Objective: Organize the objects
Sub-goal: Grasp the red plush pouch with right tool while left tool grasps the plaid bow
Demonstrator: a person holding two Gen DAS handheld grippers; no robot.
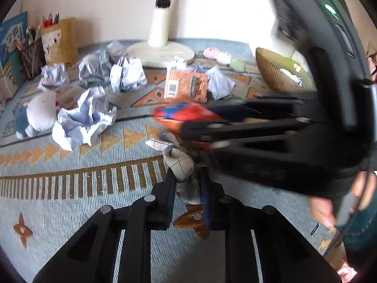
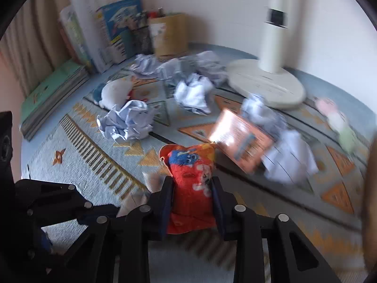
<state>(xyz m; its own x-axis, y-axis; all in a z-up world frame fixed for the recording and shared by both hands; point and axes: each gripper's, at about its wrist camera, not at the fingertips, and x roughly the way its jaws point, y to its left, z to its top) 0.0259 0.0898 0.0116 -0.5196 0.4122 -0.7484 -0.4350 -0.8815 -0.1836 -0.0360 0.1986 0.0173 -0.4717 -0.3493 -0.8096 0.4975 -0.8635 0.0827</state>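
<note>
The left tool (image 1: 188,188) is clenched on a checked grey-and-white cloth (image 1: 181,162), which bunches up out of its jaws at the six o'clock side of the left wrist view, above the woven blue-and-orange patterned mat (image 1: 70,212) that covers the worktop. The right tool (image 2: 192,198) grips a red snack packet (image 2: 190,176) with a blue cartoon figure on it; the packet stands upright between the two pads at six o'clock in the right wrist view, and in the left wrist view the same tool reaches in from three o'clock with the packet at its tip, just above the cloth. Crumpled balls of pale paper (image 1: 82,122) lie scattered across the mat from nine to twelve o'clock, near a white soft toy (image 1: 40,115) lying on its side at nine o'clock. An orange printed packet (image 1: 186,83) with a barcode lies flat near twelve o'clock, just in front of the round cream base of a lamp (image 1: 162,52). A tan pen holder (image 1: 61,40) full of pencils stands at ten o'clock beside upright books (image 2: 113,30). A wicker basket (image 1: 273,70) tilts at two o'clock, with small pastel plush shapes (image 1: 221,56) just beside it. A bare hand (image 1: 322,210) shows at four o'clock.
</note>
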